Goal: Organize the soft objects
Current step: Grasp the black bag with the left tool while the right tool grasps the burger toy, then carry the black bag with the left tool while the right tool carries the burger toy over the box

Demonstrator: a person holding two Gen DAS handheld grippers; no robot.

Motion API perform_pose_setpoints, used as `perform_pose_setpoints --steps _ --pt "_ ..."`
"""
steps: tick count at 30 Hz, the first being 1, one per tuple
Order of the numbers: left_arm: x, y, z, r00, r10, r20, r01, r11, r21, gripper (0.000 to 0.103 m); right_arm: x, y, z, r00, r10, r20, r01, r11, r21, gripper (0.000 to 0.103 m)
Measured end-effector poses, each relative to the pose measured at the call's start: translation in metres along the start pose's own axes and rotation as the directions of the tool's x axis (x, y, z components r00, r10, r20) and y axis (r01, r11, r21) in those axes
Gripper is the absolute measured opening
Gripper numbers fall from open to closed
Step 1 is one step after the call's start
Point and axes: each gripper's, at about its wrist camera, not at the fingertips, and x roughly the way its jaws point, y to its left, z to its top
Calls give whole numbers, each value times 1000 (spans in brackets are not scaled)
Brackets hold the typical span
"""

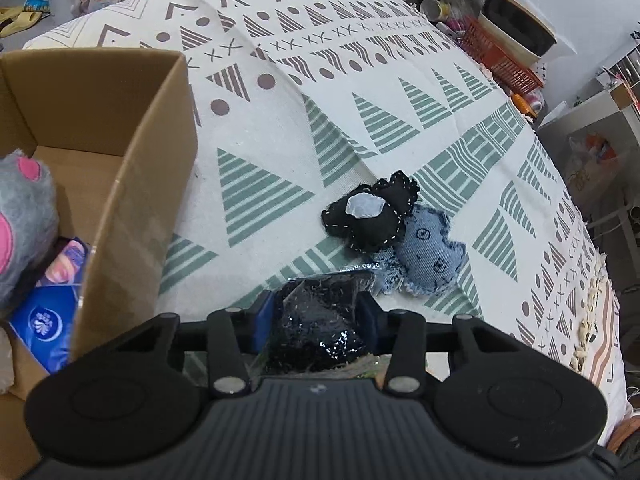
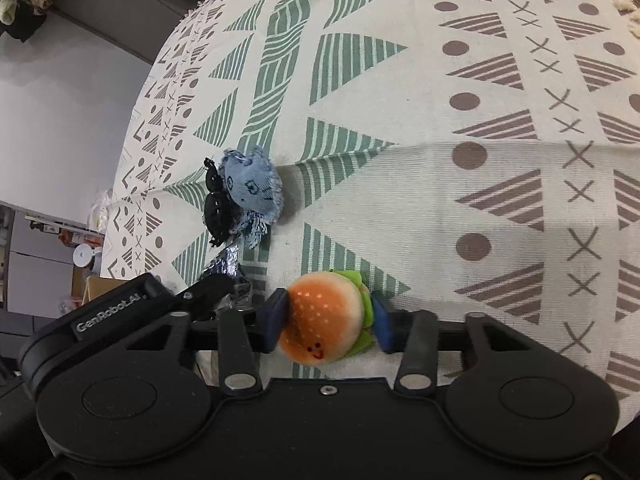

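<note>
Left claw [image 1: 316, 316]: closed down on a black sequinned packet [image 1: 320, 320], which is wrapped in clear film and pinched between the two blue pads [image 1: 262, 322]. The packet is held with its long axis running straight out along the fingers; a tapered end points forward, away from the claw, past the pad tips. How the rear end sits cannot be told, since it is hidden behind the claw body.

Just ahead and to the right of the left claw, a black stitched cushion [image 1: 368, 214] is seen on the patterned cloth [image 1: 280, 128], overlapping a blue denim cushion [image 1: 430, 252] that lies touching it on its right. The denim piece is stretched diagonally, from far-left to near-right. To the left of the claw a cardboard box [image 1: 132, 168] stands open; a grey and pink plush toy [image 1: 22, 216] and a blue tissue pack [image 1: 44, 316] are lying inside.

Right claw [image 2: 326, 318]: partly closed, its pads gripping a burger plush [image 2: 326, 316] from both sides. The plush is turned on edge, so that the bun top with a small drawn face is shown to the camera and the green lettuce layer points right. The plush is held just over the cloth. The two cushions are seen ahead and to the left, and the left claw lies close on the left.
</note>
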Motion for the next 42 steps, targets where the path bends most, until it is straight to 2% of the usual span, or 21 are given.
perform_pose_setpoints --steps 2,5,25,30,42 --pt "-3 1 0 1000 0 -1 0 1000 1 43 -2 1 -2 1000 5 15 -5 1000 -9 33" --pt "-11 0 -1 1000 0 8 0 1000 4 43 -9 5 -6 999 15 47 -13 999 -33 32" --pt "-90 3 -13 992 5 128 -10 999 43 43 -63 28 -26 977 84 194 -55 987 -148 31" --pt "-109 2 -14 988 -3 157 -8 997 71 43 -74 43 -30 968 134 214 -93 976 -195 31" --pt "-145 14 -4 976 -3 220 -22 994 109 43 -91 73 -39 952 189 241 -118 952 -284 32"
